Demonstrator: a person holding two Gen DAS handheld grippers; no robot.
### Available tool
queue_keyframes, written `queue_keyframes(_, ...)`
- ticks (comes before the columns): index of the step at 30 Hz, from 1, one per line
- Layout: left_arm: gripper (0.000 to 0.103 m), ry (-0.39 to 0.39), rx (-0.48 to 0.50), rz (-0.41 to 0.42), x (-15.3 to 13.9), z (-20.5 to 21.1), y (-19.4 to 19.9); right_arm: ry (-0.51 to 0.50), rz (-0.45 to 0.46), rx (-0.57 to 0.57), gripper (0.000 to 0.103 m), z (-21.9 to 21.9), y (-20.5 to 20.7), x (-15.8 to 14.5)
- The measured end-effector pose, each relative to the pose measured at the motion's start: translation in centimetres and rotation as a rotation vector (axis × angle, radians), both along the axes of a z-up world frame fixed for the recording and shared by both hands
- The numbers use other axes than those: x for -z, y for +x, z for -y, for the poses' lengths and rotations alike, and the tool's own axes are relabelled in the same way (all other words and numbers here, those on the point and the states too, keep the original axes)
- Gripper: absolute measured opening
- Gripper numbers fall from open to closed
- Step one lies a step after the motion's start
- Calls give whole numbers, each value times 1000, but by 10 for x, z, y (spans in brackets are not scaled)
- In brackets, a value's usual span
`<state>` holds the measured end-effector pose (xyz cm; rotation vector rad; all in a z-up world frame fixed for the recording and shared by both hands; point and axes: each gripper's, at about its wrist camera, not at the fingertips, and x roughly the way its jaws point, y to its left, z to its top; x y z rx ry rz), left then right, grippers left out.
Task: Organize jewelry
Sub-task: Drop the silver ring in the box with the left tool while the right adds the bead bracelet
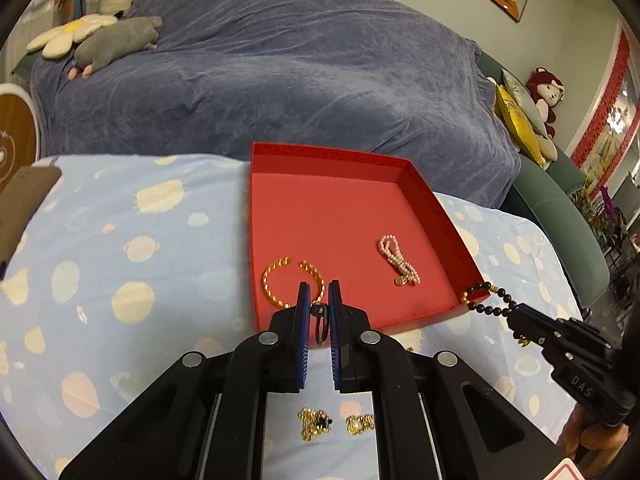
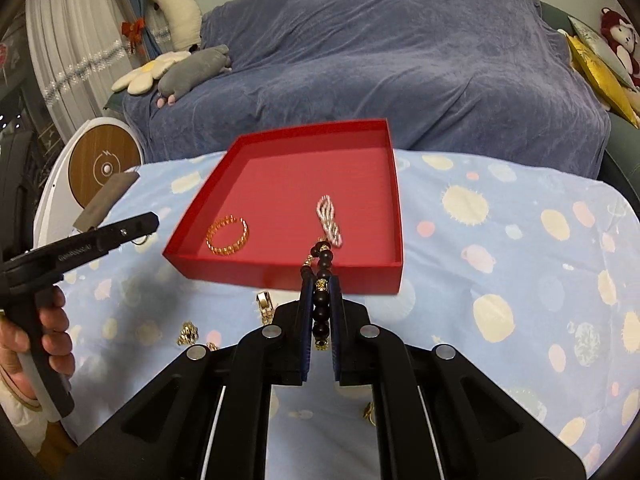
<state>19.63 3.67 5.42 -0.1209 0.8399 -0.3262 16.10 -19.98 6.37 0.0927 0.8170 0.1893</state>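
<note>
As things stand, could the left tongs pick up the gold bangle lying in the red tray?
Probably not yet. The left tongs hover right by the gold bangle in the open red tray, with nothing between, but they are already shut on a small dark ring, which must be dropped first.

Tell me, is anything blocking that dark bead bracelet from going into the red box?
Nothing visible does. The right gripper holds the dark bead bracelet just before the red box's low near wall; bare floor lies beyond, between the gold bangle and pearl strand.
</note>
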Motion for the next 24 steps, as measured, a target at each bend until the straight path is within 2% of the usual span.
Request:
queue_keyframes(1, 6, 17, -7, 13, -4, 2, 5, 7, 8, 3, 7, 0, 6, -4)
queue_keyframes(5, 6, -13, -10, 14, -15, 7, 35, 16, 39, 12, 7, -3, 40, -16)
queue_keyframes(13, 7, 57, 3, 21, -23, 34, 97, 24, 40, 41, 7, -12, 106, -11)
queue_keyframes(16, 8, 40, 37, -33, -11, 39, 115, 32, 21, 57, 7, -9, 120, -1)
queue_keyframes(17, 15, 27, 32, -56, -6, 39, 121, 29, 22, 61, 9, -8, 122, 3)
queue_keyframes(19, 24, 10, -3, -84, -1, 36, 126, 8, 32, 81, 16, -5, 122, 6)
queue_keyframes(21, 29, -7, -25, -75, -1, 31, 126, 14, 47, 97, 41, -2, 118, 4)
queue_keyframes(23, 39, -6, -47, -58, -5, 26, 122, 25, 67, 106, 46, 3, 109, 0)
queue_keyframes(24, 39, -9, -56, -46, -7, 24, 118, 28, 73, 105, 46, 4, 105, -1)
